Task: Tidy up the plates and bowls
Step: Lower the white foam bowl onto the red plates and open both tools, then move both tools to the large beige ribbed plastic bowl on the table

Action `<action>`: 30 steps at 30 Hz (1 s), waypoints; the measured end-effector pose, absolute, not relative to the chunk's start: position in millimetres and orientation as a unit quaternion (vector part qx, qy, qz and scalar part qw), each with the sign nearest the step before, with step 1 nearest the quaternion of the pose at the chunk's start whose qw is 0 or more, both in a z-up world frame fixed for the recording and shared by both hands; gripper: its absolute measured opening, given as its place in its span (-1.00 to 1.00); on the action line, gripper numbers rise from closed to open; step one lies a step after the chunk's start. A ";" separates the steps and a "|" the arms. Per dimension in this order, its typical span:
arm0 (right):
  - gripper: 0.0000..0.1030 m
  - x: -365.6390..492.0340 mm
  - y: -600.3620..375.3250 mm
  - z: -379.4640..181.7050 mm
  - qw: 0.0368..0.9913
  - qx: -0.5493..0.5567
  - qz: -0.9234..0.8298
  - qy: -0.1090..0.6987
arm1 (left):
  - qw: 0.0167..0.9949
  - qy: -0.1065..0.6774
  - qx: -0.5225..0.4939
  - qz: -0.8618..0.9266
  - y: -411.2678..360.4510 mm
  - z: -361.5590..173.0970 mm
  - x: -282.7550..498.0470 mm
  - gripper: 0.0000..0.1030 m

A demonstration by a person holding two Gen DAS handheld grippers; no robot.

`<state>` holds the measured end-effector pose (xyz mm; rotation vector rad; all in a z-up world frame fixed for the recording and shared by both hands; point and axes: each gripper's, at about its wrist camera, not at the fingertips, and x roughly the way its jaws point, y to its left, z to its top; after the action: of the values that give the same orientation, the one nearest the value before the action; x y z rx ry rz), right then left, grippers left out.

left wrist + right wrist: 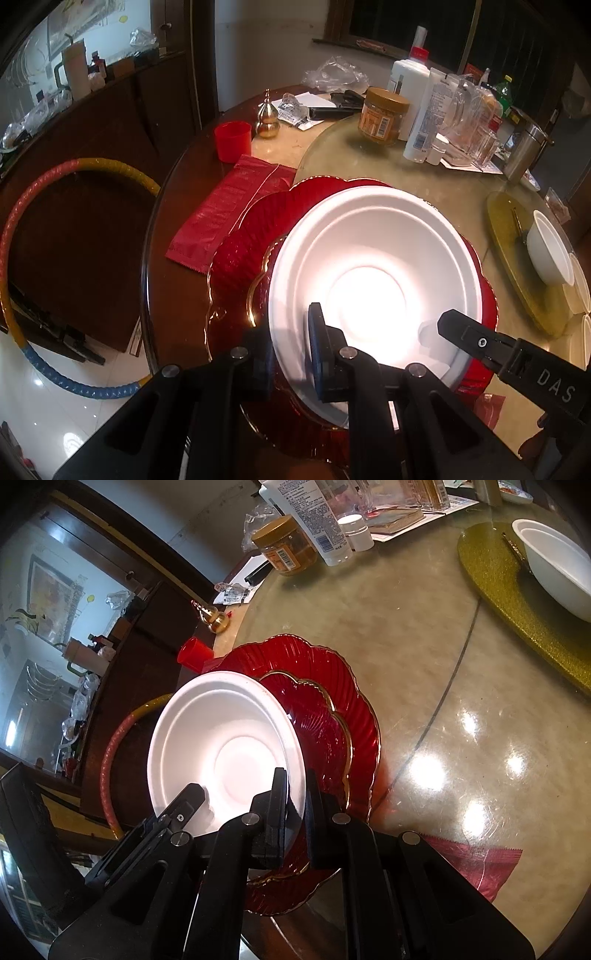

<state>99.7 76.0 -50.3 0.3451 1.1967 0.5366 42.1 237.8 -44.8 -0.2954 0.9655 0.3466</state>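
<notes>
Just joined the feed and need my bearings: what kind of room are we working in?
Most likely a home dining room: a round dining table with a glass turntable, red plates, a peanut butter jar, and a dark wooden sideboard alongside.

White letters "DAS" stand on the right tongs arm; bottle and jar labels are too blurred to read.

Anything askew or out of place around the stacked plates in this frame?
The white bowl is tilted, not flat on the red plates; both the left gripper and the right gripper pinch its rim. A red wrapper lies half under the larger red plate. No spills or breakage visible.
</notes>
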 end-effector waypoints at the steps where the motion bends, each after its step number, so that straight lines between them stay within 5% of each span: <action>1: -0.83 100.4 75.8 -50.2 0.779 0.160 0.248 0.553 | 0.861 0.460 -0.143 0.164 238.2 -44.8 42.7 -0.72; 12: -0.82 101.8 71.6 -48.2 0.781 0.163 0.248 0.550 | 0.863 0.450 -0.153 0.174 241.6 -39.9 40.2 -0.69; 16: -0.81 101.9 65.1 -43.2 0.790 0.168 0.238 0.540 | 0.872 0.426 -0.173 0.165 242.5 -29.8 33.6 -0.13; 18: -0.62 102.7 61.1 -41.2 0.790 0.179 0.241 0.535 | 0.878 0.412 -0.185 0.160 243.3 -24.7 29.7 0.23; 20: -0.13 100.5 57.1 -37.3 0.793 0.189 0.243 0.526 | 0.882 0.399 -0.197 0.156 243.6 -19.1 25.6 0.29; 23: 0.26 94.9 51.4 -27.2 0.797 0.205 0.254 0.509 | 0.887 0.390 -0.193 0.156 239.8 -13.2 23.6 0.54; 30: 0.37 82.2 20.9 -9.8 0.804 0.245 0.257 0.477 | 0.900 0.370 -0.177 0.148 222.3 -0.3 18.6 0.57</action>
<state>82.2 20.9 -9.8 0.5239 1.0206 0.5501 18.6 222.3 -0.3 -0.3655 0.7654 0.3059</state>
